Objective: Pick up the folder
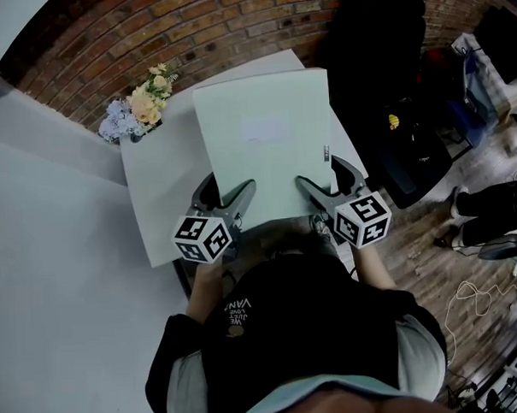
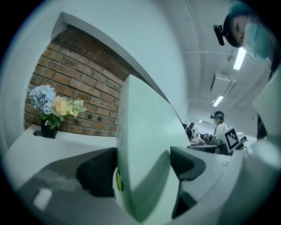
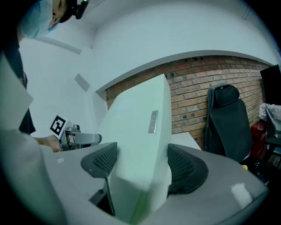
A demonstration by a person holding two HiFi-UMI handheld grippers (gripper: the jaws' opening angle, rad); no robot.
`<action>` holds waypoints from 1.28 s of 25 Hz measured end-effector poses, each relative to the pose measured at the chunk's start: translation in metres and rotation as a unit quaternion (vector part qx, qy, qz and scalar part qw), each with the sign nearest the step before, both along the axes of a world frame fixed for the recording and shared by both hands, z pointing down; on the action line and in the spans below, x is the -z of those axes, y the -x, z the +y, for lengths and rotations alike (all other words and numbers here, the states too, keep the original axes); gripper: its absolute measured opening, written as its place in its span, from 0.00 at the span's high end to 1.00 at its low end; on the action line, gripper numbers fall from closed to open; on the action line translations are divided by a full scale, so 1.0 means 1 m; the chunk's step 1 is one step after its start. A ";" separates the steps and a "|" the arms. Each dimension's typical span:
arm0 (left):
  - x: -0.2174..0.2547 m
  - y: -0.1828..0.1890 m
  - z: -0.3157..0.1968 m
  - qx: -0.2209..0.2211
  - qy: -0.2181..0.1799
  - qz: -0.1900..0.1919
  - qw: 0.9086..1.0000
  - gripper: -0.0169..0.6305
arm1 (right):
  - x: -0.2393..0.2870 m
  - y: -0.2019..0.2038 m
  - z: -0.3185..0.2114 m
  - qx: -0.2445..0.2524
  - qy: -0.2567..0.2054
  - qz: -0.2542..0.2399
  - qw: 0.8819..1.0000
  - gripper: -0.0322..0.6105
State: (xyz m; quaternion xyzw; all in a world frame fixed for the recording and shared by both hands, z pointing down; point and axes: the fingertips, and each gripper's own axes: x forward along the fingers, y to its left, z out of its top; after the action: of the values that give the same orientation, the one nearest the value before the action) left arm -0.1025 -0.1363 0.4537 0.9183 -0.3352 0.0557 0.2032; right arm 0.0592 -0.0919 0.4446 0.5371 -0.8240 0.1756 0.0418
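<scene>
Both grippers clamp the pale green folder [image 1: 268, 141] by its near edge — left gripper [image 1: 226, 198] and right gripper [image 1: 319, 188] — holding it over the white bench [image 1: 159, 188], flowers [image 1: 139, 108] behind.

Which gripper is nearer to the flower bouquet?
Left. The left gripper grips the folder at its near edge, on the side of the bouquet; the right gripper grips that edge farther away.

The pale green folder [image 1: 264, 141] looks like smooth plastic with a faint sheen. The white worktop [image 1: 160, 197] is matt and smooth, and the red brick wall [image 1: 191, 24] is rough.
</scene>
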 end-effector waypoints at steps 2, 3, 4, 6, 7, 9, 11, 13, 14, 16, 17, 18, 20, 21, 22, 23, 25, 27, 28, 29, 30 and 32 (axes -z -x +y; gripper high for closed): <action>0.002 0.001 0.003 -0.002 -0.004 0.001 1.000 0.36 | 0.002 0.001 0.004 -0.003 -0.004 0.001 1.000 0.40; 0.003 0.001 0.005 -0.004 -0.007 0.002 1.000 0.36 | 0.003 0.001 0.007 -0.005 -0.005 0.001 1.000 0.40; 0.004 0.001 0.007 -0.005 -0.009 0.002 1.000 0.36 | 0.004 0.002 0.009 -0.006 -0.007 0.002 1.000 0.40; 0.007 0.001 0.009 -0.008 -0.015 0.002 1.000 0.36 | 0.005 0.002 0.013 -0.010 -0.010 0.002 1.000 0.40; 0.008 0.001 0.011 -0.010 -0.018 0.002 1.000 0.36 | 0.006 0.002 0.015 -0.012 -0.012 0.002 1.000 0.40; 0.010 0.001 0.014 -0.013 -0.023 0.002 1.000 0.36 | 0.008 0.002 0.019 -0.015 -0.015 0.004 1.000 0.40; 0.012 0.001 0.017 -0.015 -0.027 0.003 1.000 0.36 | 0.010 0.003 0.022 -0.017 -0.018 0.007 1.000 0.40; 0.013 0.001 0.019 -0.016 -0.031 0.003 0.999 0.36 | 0.011 0.003 0.025 -0.019 -0.021 0.010 1.000 0.40; 0.014 0.002 0.020 -0.016 -0.033 0.003 0.999 0.36 | 0.012 0.004 0.026 -0.019 -0.022 0.011 1.000 0.40; 0.015 0.003 0.021 -0.016 -0.038 0.003 0.999 0.37 | 0.012 0.005 0.027 -0.019 -0.024 0.012 0.999 0.40; 0.016 0.004 0.022 -0.016 -0.040 0.003 0.999 0.36 | 0.013 0.006 0.028 -0.018 -0.025 0.013 0.999 0.40; 0.017 0.005 0.023 -0.015 -0.042 0.004 0.999 0.36 | 0.014 0.007 0.028 -0.018 -0.026 0.013 0.999 0.40; 0.019 0.008 0.023 -0.013 -0.045 0.005 0.999 0.37 | 0.016 0.010 0.028 -0.016 -0.029 0.014 0.999 0.40; 0.020 0.010 0.023 -0.012 -0.046 0.005 0.999 0.36 | 0.017 0.012 0.028 -0.015 -0.030 0.015 0.999 0.40; 0.021 0.012 0.024 -0.011 -0.048 0.006 0.999 0.37 | 0.018 0.014 0.028 -0.014 -0.031 0.016 0.999 0.40; 0.021 0.013 0.024 -0.010 -0.049 0.006 0.999 0.37 | 0.018 0.015 0.028 -0.013 -0.032 0.018 0.999 0.40; 0.022 0.017 0.023 -0.008 -0.053 0.006 0.999 0.37 | 0.019 0.018 0.027 -0.013 -0.034 0.019 0.999 0.40; 0.024 0.019 0.023 -0.007 -0.058 0.006 0.998 0.37 | 0.020 0.021 0.026 -0.015 -0.037 0.019 0.999 0.40; 0.025 0.020 0.022 -0.007 -0.060 0.006 0.998 0.37 | 0.020 0.022 0.025 -0.015 -0.038 0.019 0.999 0.40; 0.026 0.021 0.021 -0.007 -0.063 0.006 0.998 0.37 | 0.021 0.023 0.025 -0.016 -0.040 0.018 0.999 0.40; 0.027 0.023 0.021 -0.007 -0.066 0.006 0.998 0.37 | 0.021 0.024 0.025 -0.016 -0.042 0.018 0.999 0.40; 0.029 0.025 0.021 -0.006 -0.073 0.006 0.997 0.37 | 0.022 0.027 0.024 -0.016 -0.045 0.019 0.999 0.40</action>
State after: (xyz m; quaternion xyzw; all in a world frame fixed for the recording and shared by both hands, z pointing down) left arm -0.1274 -0.1152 0.4250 0.9328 -0.3320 0.0269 0.1374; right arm 0.0321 -0.0678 0.4222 0.5545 -0.8216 0.1287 0.0301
